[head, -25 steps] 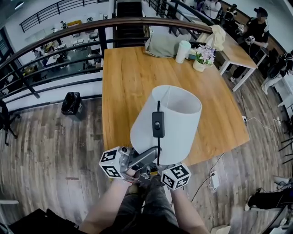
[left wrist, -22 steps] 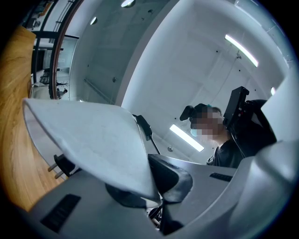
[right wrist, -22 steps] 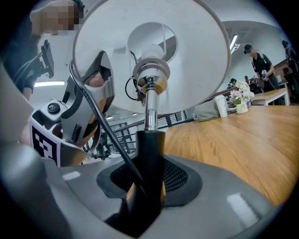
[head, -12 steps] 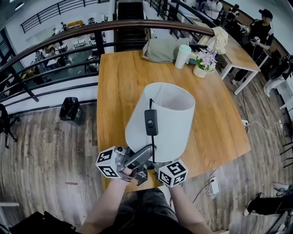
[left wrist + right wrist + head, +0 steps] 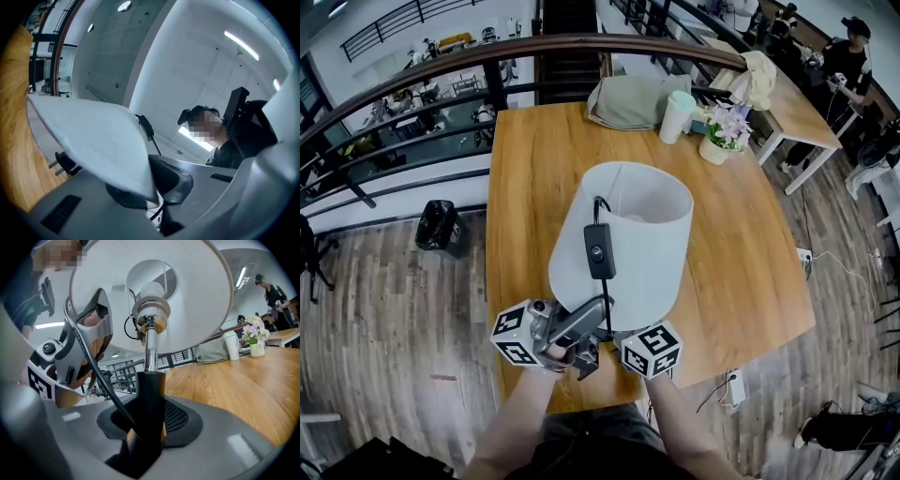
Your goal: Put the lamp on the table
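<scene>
The lamp has a white drum shade, a chrome stem and a black lower post. It hangs tilted over the near part of the wooden table. My left gripper is shut on the shade's lower rim. My right gripper is shut on the black post, and only its marker cube shows in the head view. The black cord with its switch dangles in front of the shade. The plug hangs free.
At the table's far end lie a grey bag, a white cup and a flower pot. A curved railing runs behind it. A second table and a person are at the right, and a black bin is on the floor at the left.
The lamp and both grippers have moved forward over the table's near edge. More of the tabletop now lies beneath the shade. Both grips are unchanged.
</scene>
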Tool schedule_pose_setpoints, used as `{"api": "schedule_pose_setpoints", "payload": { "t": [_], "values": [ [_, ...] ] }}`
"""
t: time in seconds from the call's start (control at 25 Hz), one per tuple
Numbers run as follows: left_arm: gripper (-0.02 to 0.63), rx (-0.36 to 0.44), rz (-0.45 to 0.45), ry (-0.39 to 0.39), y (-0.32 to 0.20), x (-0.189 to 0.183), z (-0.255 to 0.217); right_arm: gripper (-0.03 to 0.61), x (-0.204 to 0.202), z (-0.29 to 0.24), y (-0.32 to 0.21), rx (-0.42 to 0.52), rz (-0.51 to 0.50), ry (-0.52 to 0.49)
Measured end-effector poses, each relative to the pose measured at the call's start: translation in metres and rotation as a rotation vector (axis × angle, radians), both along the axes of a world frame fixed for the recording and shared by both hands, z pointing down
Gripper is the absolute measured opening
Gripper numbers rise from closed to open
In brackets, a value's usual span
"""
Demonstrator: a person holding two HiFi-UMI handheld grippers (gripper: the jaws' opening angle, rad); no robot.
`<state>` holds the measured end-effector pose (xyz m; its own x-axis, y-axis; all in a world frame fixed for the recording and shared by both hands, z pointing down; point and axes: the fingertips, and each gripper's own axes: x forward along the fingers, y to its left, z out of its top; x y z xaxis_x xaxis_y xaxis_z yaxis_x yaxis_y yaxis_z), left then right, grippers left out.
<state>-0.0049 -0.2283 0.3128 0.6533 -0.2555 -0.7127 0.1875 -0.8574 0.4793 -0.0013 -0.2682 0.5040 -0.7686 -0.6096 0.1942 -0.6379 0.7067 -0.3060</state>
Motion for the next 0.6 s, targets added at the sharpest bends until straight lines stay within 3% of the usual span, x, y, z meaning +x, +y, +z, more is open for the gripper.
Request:
{"api": "schedule_pose_setpoints", "payload": {
  "t": [0.6],
  "values": [
    [0.005, -0.018, -0.048, 0.009, -0.037, 0.0, 0.007, 0.153, -0.001, 0.006, -0.035, 0.02, -0.052, 0.011]
  ]
}}
